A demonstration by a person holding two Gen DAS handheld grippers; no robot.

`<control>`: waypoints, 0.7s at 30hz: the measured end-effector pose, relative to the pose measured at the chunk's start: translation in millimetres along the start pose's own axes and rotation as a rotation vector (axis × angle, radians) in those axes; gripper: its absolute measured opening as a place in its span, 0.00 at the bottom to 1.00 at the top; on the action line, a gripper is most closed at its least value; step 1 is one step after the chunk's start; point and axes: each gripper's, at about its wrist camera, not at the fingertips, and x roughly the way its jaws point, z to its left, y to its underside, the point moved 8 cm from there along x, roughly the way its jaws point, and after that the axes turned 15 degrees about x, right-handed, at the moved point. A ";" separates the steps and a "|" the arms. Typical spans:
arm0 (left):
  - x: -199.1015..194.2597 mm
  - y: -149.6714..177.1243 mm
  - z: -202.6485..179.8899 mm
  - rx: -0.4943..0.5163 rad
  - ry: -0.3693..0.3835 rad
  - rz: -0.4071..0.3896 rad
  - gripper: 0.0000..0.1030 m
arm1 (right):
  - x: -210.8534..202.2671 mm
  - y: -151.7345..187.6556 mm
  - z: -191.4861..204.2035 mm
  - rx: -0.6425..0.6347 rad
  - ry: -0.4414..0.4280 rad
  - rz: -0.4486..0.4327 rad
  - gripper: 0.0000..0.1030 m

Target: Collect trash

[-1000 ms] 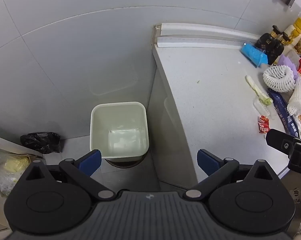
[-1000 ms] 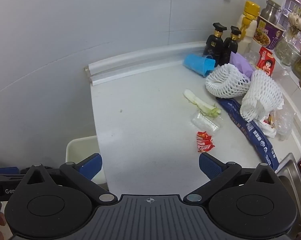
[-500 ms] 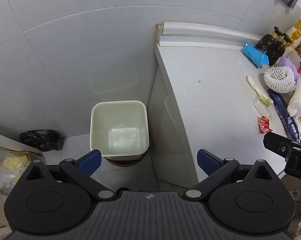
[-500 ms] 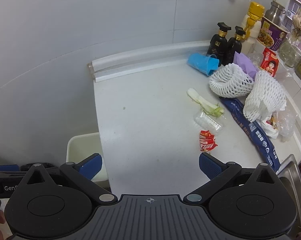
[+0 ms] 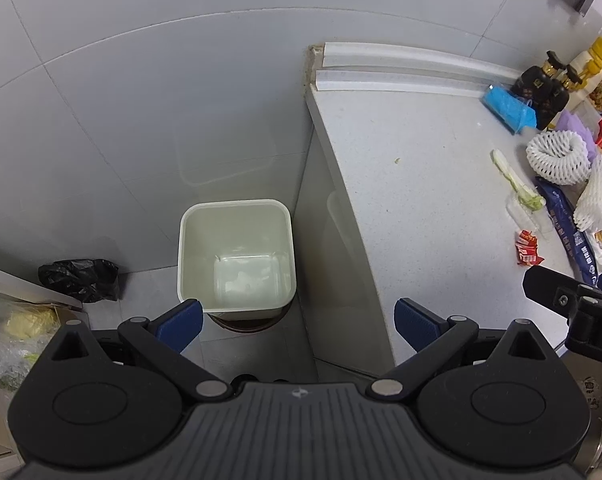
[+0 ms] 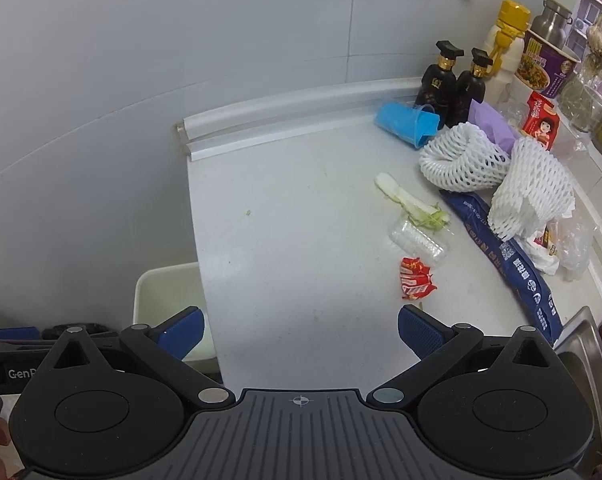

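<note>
Trash litters white countertop (image 6: 301, 240); bin (image 5: 237, 256) stands beside tiled wall (image 5: 141, 100).

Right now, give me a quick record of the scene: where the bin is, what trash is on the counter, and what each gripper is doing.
bin: on the floor, left of the counter, open, looks nearly empty
red wrapper: on the counter, nearest the right gripper
clear tray: beyond the wrapper, next to the vegetable scrap
foam nets: far right
blue cup: on its side by the wall
left gripper: open, empty, above the bin
right gripper: open, empty
</note>
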 end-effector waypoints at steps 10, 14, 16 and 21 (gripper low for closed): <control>-0.1 -0.6 -0.1 -0.003 0.001 0.002 0.99 | 2.9 1.6 1.7 -0.005 -0.002 0.007 1.00; -0.2 0.0 -0.5 -0.003 0.001 0.003 0.99 | 3.7 2.4 1.8 -0.009 -0.004 0.009 1.00; -0.3 0.1 -0.4 -0.004 0.002 0.003 0.99 | 3.9 2.7 2.4 -0.011 -0.003 0.009 1.00; -0.6 1.3 0.8 -0.011 0.004 0.001 0.99 | 3.8 3.7 4.6 -0.019 -0.005 0.012 1.00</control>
